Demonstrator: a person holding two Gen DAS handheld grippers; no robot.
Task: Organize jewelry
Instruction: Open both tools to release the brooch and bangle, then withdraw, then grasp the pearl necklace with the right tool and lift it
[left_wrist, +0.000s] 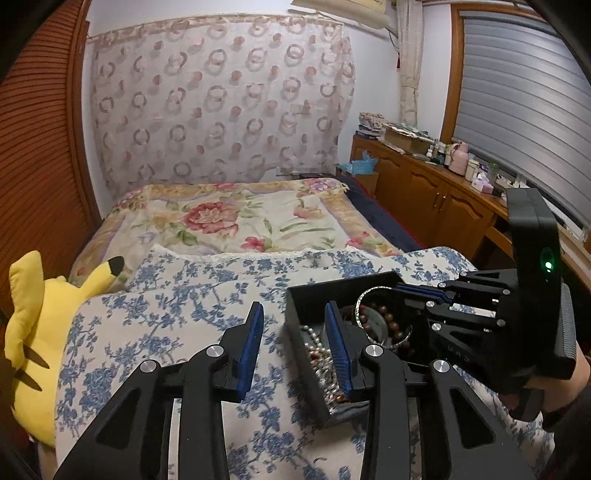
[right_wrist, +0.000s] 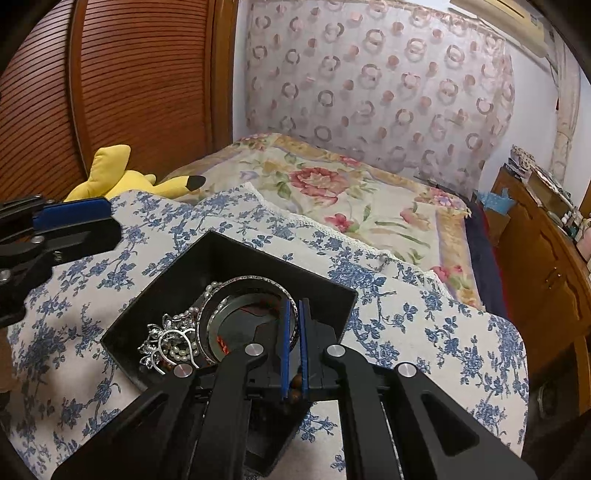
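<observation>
A black open-top jewelry box sits on a blue-and-white floral cloth spread over the near end of a bed. Inside the box lie a silver bangle, a round mirror-like disc ringed by the bangle, a string of pearls tangled with a silver floral brooch at the left of the box, and brown wooden beads seen from the left wrist view. The right gripper reaches into the box, its 2 blue pads nearly pressed together on the right-hand arc of the bangle; the metal rim passes between them, so it is pinching the bangle. The left gripper hangs over the box's left wall, jaws spread wide: 1 blue finger stands outside over the cloth, the other over the box interior, holding nothing. In the left wrist view the right gripper enters from the right, a green light lit on its body. A yellow Pikachu plush lies at the left edge of the bed, beside a wooden slatted door. Beyond the cloth is a flowered bedspread, then a sheer curtain with ring patterns. A wooden cabinet carrying bottles and boxes runs along the right wall.
</observation>
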